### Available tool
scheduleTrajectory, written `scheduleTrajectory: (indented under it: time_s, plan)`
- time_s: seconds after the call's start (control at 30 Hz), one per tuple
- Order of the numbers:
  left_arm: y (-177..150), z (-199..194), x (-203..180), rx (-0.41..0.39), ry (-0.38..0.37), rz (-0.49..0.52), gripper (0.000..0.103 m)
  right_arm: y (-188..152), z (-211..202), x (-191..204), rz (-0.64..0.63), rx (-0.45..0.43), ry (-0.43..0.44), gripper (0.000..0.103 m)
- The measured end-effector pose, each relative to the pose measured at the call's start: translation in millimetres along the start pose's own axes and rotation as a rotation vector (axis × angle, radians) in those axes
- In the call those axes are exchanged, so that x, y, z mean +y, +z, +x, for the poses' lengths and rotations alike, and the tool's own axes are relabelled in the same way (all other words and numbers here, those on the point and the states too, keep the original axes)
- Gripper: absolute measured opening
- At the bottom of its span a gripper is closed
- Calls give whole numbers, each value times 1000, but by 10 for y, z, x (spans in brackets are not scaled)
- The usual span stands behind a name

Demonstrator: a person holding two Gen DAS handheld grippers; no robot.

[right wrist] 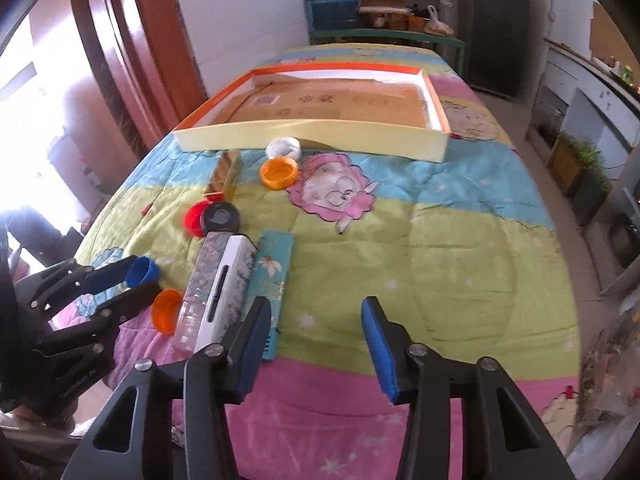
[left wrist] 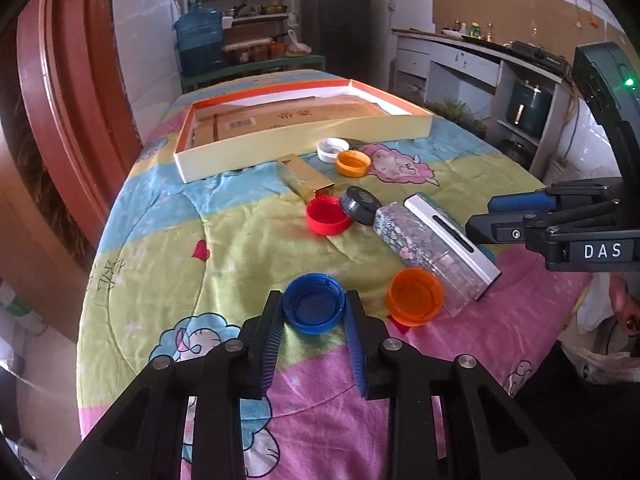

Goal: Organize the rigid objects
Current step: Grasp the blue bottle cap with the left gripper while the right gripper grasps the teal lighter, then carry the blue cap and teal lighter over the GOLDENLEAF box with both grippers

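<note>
Nearest: left gripper [left wrist: 314, 312] clamped on blue cap [left wrist: 314, 303], cap open side up on quilt [left wrist: 224, 240]. Right gripper [right wrist: 316, 332] jaws apart, nothing between; teal box [right wrist: 272, 276] touching its left finger. Orange cap [left wrist: 415, 297] just beside blue cap; red cap [left wrist: 327, 215] and black lid [left wrist: 361, 205] beyond it; tray [left wrist: 304, 142] farthest from it.
</note>
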State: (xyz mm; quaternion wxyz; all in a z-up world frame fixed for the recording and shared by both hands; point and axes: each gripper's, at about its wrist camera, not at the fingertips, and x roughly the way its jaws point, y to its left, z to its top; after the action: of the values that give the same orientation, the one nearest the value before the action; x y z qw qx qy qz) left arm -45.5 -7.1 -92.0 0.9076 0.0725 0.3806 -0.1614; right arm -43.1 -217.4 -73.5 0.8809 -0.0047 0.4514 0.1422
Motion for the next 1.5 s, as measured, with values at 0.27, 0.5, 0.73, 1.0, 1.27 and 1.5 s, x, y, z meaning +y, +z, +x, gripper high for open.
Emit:
scheduleTrajectory:
  time_s: [0.27,0.5,0.73,1.0,1.27,1.5]
  plan:
    - [41,16,95,-3,60,-72,31,59,135,217,-66,36,52,41]
    - [99,-30,124,-25,56,-92,31,74,194,310,-98,33,15,13]
    - [286,-83,138,-55,41,-98,31,172,65,120,-17,-21,35,13]
    - [795,-43,231,-105,5,-135,31,521,-5,-87,6,-99,27,13]
    - [1373,137,394,-140,92,-125,31,1000,29,-222,-7,-176,29,13]
    - [1786,452,603,-113,164,-206,31,1399,212,-301,-21,-192,29,13]
